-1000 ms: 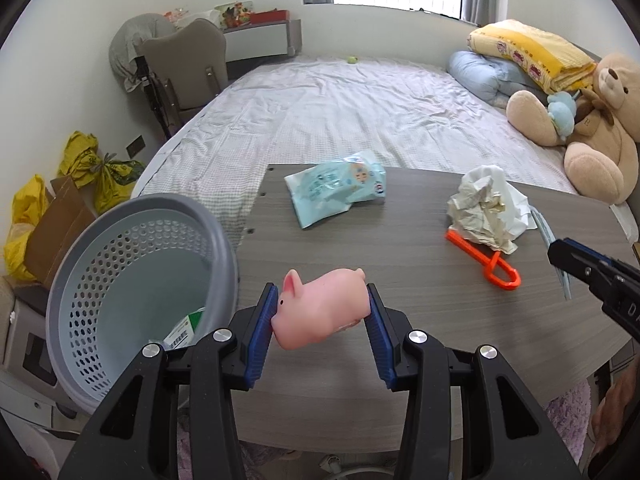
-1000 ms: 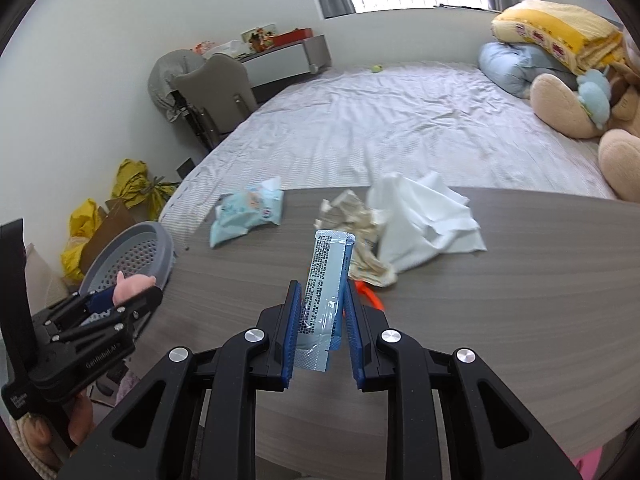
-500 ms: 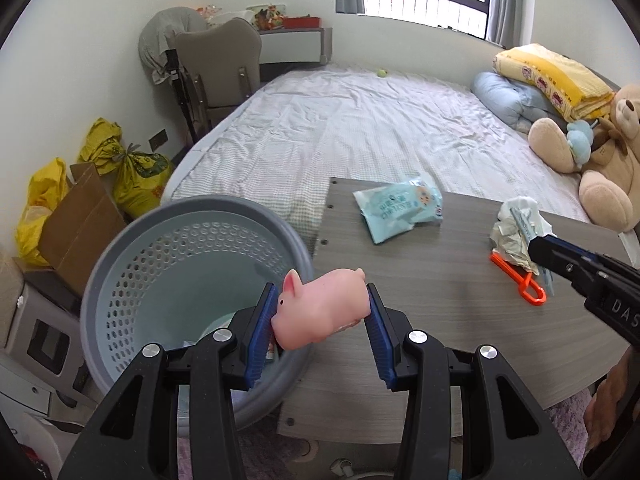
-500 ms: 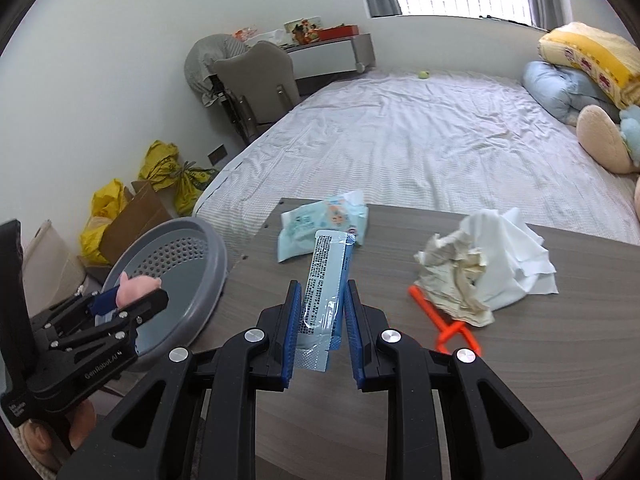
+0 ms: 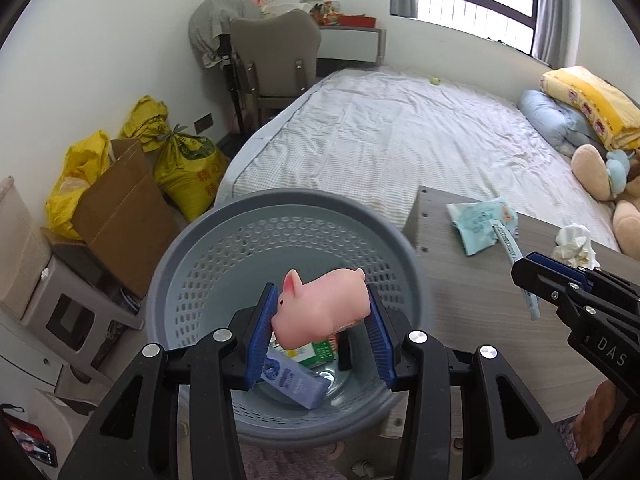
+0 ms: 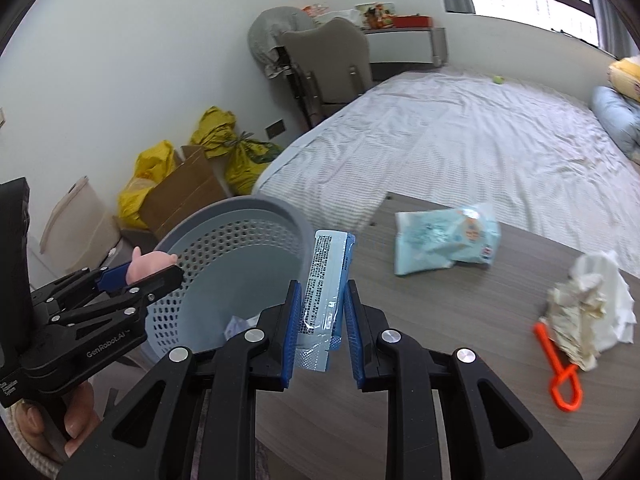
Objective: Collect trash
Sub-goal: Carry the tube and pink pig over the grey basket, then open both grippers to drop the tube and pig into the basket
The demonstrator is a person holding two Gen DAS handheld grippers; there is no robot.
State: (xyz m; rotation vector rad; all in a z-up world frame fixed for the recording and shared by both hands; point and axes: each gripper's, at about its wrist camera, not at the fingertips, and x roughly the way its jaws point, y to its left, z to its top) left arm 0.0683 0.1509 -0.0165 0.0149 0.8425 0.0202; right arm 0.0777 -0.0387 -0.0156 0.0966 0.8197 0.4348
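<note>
My left gripper (image 5: 322,320) is shut on a pink toy pig (image 5: 322,310), held above the grey perforated basket (image 5: 224,256) that stands off the table's left end. A blue carton (image 5: 296,386) and a green-white pack lie in the basket's bottom. My right gripper (image 6: 322,308) is shut on a long blue foil wrapper (image 6: 326,276), held over the table's left edge beside the basket (image 6: 208,248). In the left wrist view the right gripper (image 5: 532,276) shows at the right with the wrapper sticking out. In the right wrist view the left gripper (image 6: 140,270) with the pig (image 6: 150,262) hangs at the basket's rim.
On the grey wooden table (image 6: 460,340) lie a light blue wipes pack (image 6: 444,238), crumpled white paper (image 6: 588,308) and an orange plastic clip (image 6: 558,376). A bed (image 5: 400,140) lies beyond the table; yellow bags (image 5: 180,160), a cardboard box (image 5: 120,208) and a chair (image 5: 276,64) stand at the left.
Both grippers have moved left, away from the table's middle. The pig now hangs over the basket's inside, and the wrapper has reached the table's left edge. Both grips are unchanged.
</note>
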